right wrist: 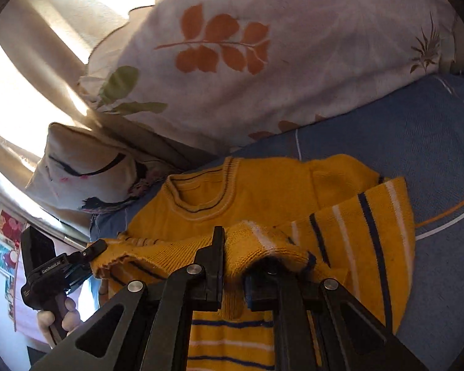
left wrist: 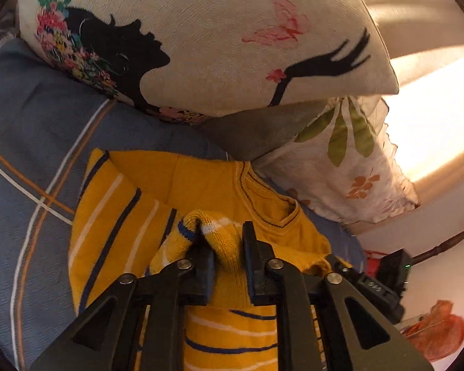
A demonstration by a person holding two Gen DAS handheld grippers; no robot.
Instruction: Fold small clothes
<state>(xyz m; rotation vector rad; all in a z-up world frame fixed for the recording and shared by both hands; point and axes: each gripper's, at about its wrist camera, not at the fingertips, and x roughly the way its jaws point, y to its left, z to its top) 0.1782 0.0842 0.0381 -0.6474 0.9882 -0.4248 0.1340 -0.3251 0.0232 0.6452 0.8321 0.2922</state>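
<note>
While both grippers (left wrist: 227, 258) (right wrist: 247, 266) pinch its hem, the yellow striped sweater (left wrist: 207, 179) lies half-folded; neckline visible.

A bed covered by a blue-grey sheet (left wrist: 24, 130) with thin white and orange lines carries everything. Directly on it lies a yellow knit sweater (left wrist: 201, 182) with navy and white stripes, neckline toward the pillows. Behind it rest a silhouette-print cushion (left wrist: 201, 31) and a leaf-print pillow (right wrist: 263, 61), side by side
</note>
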